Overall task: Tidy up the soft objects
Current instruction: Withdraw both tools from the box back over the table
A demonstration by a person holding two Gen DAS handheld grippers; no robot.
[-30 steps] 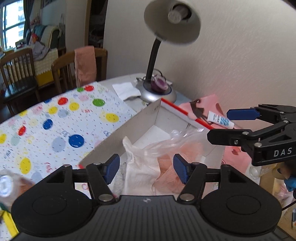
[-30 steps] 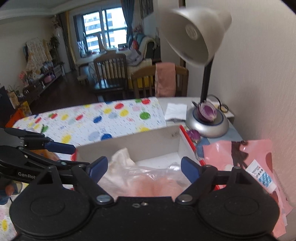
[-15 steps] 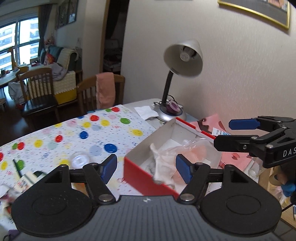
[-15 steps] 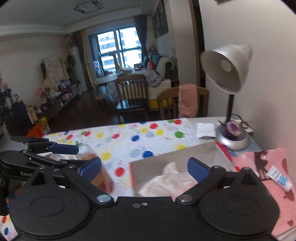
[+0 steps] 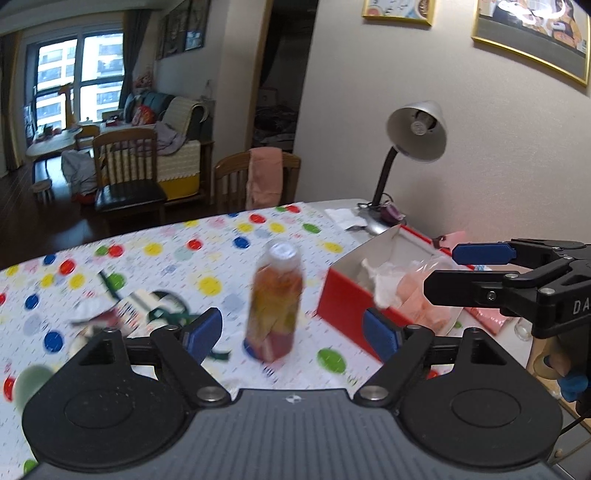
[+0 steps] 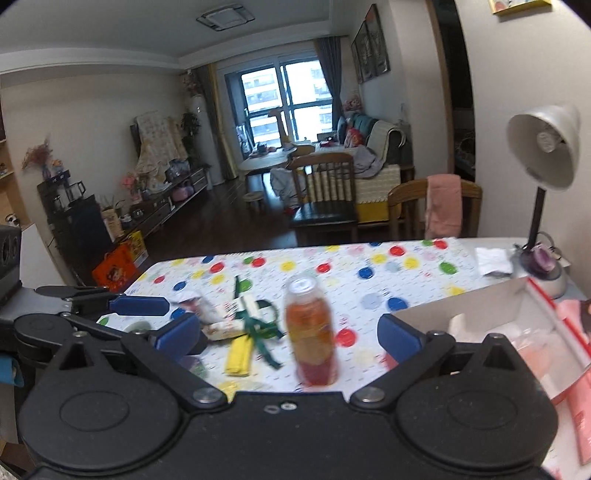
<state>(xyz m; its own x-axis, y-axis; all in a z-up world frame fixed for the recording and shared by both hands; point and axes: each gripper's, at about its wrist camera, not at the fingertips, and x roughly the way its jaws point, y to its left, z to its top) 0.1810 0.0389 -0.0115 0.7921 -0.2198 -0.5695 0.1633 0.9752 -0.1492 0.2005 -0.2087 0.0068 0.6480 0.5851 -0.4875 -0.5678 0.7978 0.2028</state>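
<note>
Both tongs, left and right, spread and empty, jaws lately widening, bottle upright ahead beside red box.

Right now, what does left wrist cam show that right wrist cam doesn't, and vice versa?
Left wrist only: the right gripper open beside the box, framed pictures on the wall. Right wrist only: the left gripper open, a yellow packet, an orange bag on the floor. Both: bottle, red box holding soft items, desk lamp, dotted tablecloth.
</note>
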